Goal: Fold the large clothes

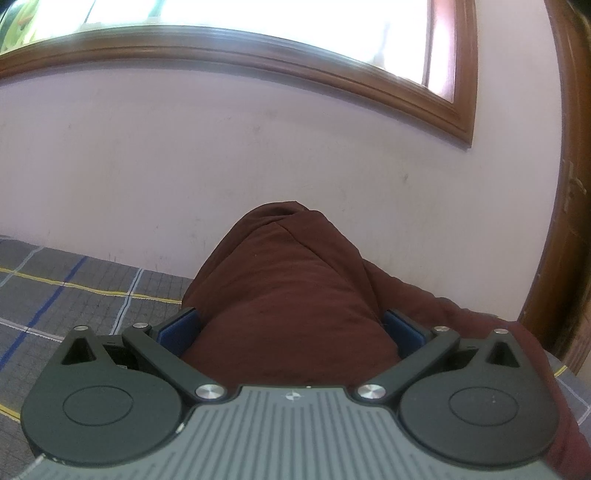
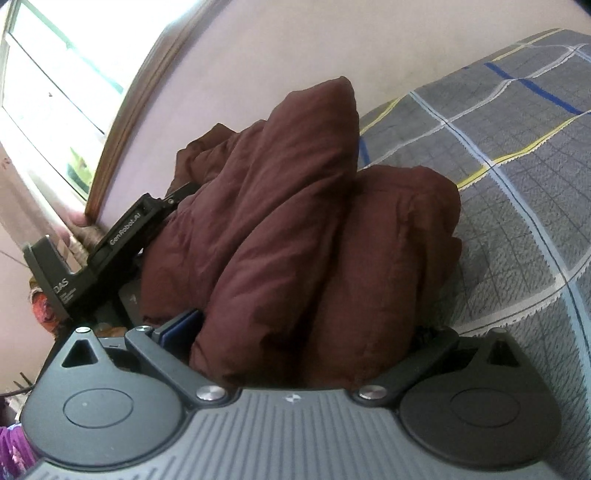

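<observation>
Both my left gripper (image 1: 291, 332) and right gripper (image 2: 295, 332) pinch thick bunches of the dark maroon cloth garment (image 2: 288, 206), held just above the grey checked bedsheet (image 2: 517, 192). I judge a fold mid-carry; next, lay it down flat and even.

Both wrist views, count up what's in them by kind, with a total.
Maroon garment: 1, bunched, clamped by both grippers
Grippers: 2, left gripper, right gripper
Plaid bedcover: 1
Wooden-framed window: 1
Total: 5
</observation>
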Demonstrator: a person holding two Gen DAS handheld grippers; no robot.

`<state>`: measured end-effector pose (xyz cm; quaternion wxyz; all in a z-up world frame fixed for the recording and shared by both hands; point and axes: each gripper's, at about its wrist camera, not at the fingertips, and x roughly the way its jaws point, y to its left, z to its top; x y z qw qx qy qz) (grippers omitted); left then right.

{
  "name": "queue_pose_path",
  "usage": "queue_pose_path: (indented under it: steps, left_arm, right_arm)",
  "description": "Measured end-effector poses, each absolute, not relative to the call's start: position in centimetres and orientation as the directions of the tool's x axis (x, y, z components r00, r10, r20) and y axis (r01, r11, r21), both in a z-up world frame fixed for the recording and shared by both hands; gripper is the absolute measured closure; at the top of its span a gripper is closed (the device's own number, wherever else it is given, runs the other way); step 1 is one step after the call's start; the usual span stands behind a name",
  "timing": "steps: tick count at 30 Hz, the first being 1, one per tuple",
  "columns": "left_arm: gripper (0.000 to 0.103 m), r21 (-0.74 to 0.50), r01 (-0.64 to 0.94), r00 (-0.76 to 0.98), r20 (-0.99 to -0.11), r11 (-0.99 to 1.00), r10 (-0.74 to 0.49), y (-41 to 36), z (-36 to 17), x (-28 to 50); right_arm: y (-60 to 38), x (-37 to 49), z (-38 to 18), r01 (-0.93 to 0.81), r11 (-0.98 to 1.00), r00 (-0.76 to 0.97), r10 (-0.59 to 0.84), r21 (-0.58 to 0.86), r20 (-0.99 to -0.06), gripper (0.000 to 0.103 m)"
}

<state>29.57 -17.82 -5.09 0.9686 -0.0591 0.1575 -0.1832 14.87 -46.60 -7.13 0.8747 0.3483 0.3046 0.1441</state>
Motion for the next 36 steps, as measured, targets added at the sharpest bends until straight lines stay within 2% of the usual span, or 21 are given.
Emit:
queue_pose_path:
  steps: [8, 12, 16, 19, 23, 27, 33, 36]
  left_arm:
    - [0.000, -0.165, 0.333, 0.884, -0.287, 0.928, -0.368, -17.9, -5.1, 29.6]
    - [0.000, -0.156, 0.336, 0.884, -0.287, 0.929, -0.368, -18.1, -5.1, 29.6]
    - [0.000, -0.149, 0.334, 0.886, -0.288, 0.931, -0.364, -18.2, -5.0, 29.5]
    - [0.000, -0.141, 0.332, 0.887, -0.289, 0.933, -0.359, -18.4, -5.0, 29.5]
    - [0.000, -0.139, 0.329, 0.888, -0.290, 0.934, -0.356, -18.5, -4.9, 29.5]
    - [0.000, -0.134, 0.328, 0.889, -0.289, 0.935, -0.354, -18.6, -4.9, 29.4]
    - [0.000, -0.123, 0.324, 0.892, -0.290, 0.938, -0.347, -18.9, -4.9, 29.4]
    - [0.000, -0.114, 0.319, 0.895, -0.291, 0.941, -0.339, -19.0, -4.8, 29.4]
  right_arm:
    - [-46.4, 14.7, -6.8, -0.037, 0.741, 0.776, 0.443, 0.670, -0.448, 0.000]
    - [-44.4, 14.6, -5.7, -0.020, 0.854, 0.792, 0.331, 0.520, -0.513, 0.000]
    - [-42.8, 14.6, -5.1, -0.030, 0.924, 0.811, 0.245, 0.381, -0.532, 0.000]
    - [-42.6, 14.5, -5.1, -0.023, 0.927, 0.809, 0.237, 0.374, -0.538, 0.000]
    - [-43.8, 15.0, -5.6, -0.017, 0.884, 0.792, 0.297, 0.468, -0.533, 0.000]
    - [-43.4, 14.9, -5.5, -0.021, 0.898, 0.797, 0.281, 0.441, -0.535, 0.000]
    - [-40.2, 13.8, -4.5, -0.025, 0.977, 0.851, 0.132, 0.212, -0.508, 0.000]
    - [-39.9, 13.7, -4.5, -0.023, 0.982, 0.857, 0.115, 0.187, -0.503, 0.000]
